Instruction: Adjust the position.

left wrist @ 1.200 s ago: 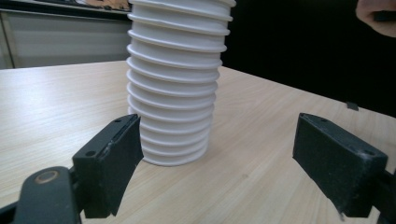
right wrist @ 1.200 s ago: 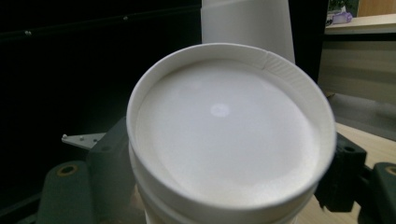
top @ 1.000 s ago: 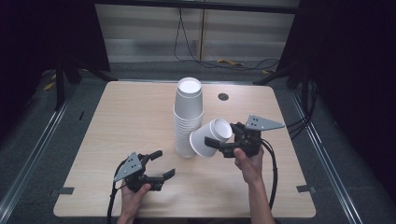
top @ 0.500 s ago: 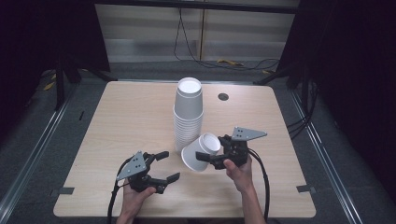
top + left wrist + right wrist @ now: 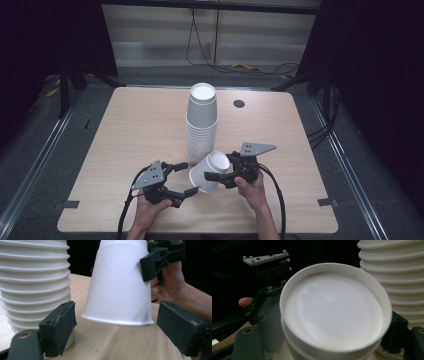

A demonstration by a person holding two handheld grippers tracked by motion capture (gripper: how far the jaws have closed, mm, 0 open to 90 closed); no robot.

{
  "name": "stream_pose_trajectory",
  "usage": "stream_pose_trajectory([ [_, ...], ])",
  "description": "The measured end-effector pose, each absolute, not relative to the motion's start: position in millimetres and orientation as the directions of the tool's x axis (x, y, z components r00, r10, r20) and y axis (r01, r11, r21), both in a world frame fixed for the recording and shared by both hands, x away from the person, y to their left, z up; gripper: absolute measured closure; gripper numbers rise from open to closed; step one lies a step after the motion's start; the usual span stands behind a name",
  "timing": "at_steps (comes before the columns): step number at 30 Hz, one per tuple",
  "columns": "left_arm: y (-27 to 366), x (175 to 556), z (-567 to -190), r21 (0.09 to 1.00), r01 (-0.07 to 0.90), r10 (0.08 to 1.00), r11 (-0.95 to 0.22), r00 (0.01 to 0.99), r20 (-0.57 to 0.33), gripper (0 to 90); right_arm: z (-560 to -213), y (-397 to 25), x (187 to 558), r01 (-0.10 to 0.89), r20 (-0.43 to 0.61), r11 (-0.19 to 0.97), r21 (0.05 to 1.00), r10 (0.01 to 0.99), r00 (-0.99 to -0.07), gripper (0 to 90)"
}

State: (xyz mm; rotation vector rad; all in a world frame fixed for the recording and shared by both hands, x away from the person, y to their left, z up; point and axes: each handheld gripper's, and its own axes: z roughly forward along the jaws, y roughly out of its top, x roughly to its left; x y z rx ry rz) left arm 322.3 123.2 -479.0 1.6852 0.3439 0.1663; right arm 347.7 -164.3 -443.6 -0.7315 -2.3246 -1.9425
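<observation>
In the left gripper view the top edge cuts off the upside-down paper cup (image 5: 117,287), and the stack of paper cups (image 5: 33,285) runs off the top and left. In the right gripper view the cup (image 5: 334,307) hides most of both black jaws and the table. The small dark disc (image 5: 239,103) on the table is too small to identify.

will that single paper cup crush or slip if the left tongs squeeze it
Probably crushable: the cup looks thin-walled and hollow. Likely very light, since the right tongs hold it tilted by its side alone. Its smooth tapered wall might slip from the open left tongs.
</observation>
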Motion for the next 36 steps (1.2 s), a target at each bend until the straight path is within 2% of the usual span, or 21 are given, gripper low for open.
stream_pose_trajectory([
  [10,111,327,-481,0.976,0.137,0.269,-0.17,0.959,-0.087,14.4,-450,-158,346,0.357,0.309,0.126,0.925,0.294,-0.904,23.1],
  [22,100,328,-484,0.978,0.139,0.275,-0.152,0.957,-0.094,7.9,-451,-156,343,0.347,0.31,0.092,0.933,0.283,-0.908,23.2],
  [36,90,332,-488,0.98,0.14,0.283,-0.142,0.954,-0.096,7.2,-453,-154,344,0.354,0.323,0.068,0.933,0.279,-0.904,23.1],
])
